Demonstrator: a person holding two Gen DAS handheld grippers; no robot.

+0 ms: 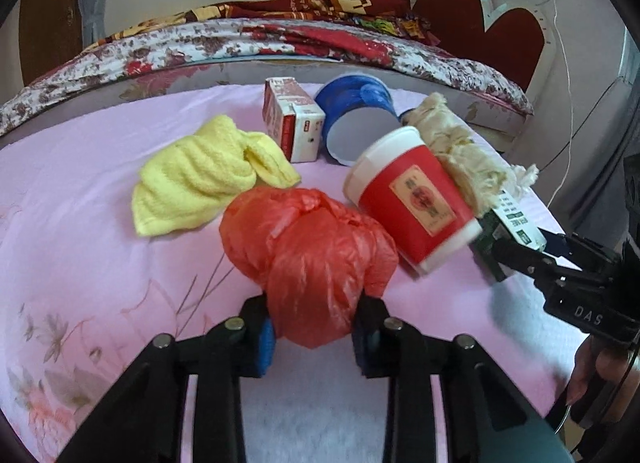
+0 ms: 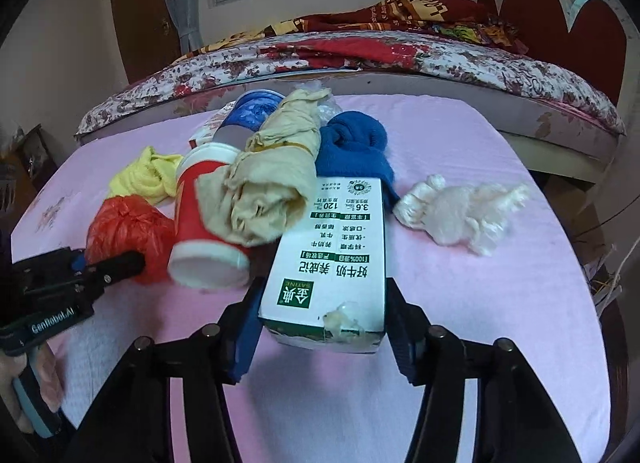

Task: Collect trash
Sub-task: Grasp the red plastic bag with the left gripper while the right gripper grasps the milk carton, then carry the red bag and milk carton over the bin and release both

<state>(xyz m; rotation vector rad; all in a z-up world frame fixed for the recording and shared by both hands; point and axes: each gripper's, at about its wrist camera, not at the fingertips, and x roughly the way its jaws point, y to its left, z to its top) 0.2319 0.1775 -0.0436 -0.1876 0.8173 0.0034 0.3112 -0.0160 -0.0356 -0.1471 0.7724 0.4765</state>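
Crinkled red plastic bag [image 1: 308, 259] pinched, boxy white carton [image 2: 332, 259] flanked

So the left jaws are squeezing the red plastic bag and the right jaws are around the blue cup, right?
Not quite. The left gripper does squeeze the red plastic bag, but the right gripper has its jaws around the white milk carton, not the blue cup, as the right wrist view shows.

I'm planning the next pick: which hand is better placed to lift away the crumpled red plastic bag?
Left. The left gripper is shut on the crumpled red plastic bag, pads pressing both sides. The right gripper straddles the white-and-green milk carton, across the red paper cup.
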